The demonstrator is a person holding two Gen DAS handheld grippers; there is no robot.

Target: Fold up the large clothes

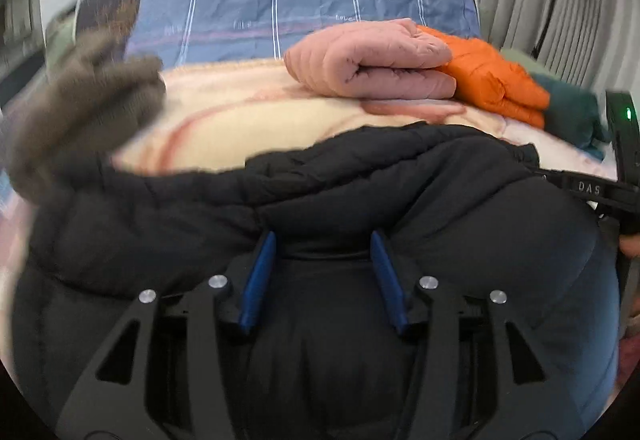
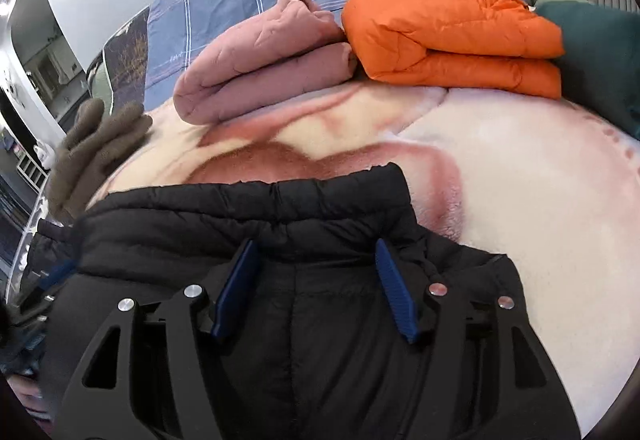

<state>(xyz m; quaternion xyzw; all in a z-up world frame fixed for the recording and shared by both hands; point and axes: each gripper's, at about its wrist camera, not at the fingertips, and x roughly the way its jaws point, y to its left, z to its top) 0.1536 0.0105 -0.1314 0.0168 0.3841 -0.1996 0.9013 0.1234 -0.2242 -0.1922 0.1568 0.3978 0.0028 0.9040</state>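
two claws hang over the black puffy coat [image 2: 248, 224] on the bed blanket [image 2: 520, 176]. the left claw [image 1: 323, 240] and right claw [image 2: 316, 250] are both released, holding nothing. grab the coat's edge evenly with both, then fold slowly so it stays flat.

The black quilted puffer jacket [image 2: 248, 208] is a smooth, faintly sheeny synthetic cloth, stitched in padded bands. Beyond it, the cream and pink blanket [image 2: 500, 168] looks plush and fuzzy, matt. Farther behind the jacket, the folded pink quilted garment [image 2: 256, 76] is soft and matt, the folded orange puffer garment [image 2: 452, 28] slicker. The blue fingers [image 2: 394, 290] look like ribbed matt plastic, held by matt black frames with shiny metal rivets [image 2: 193, 291].
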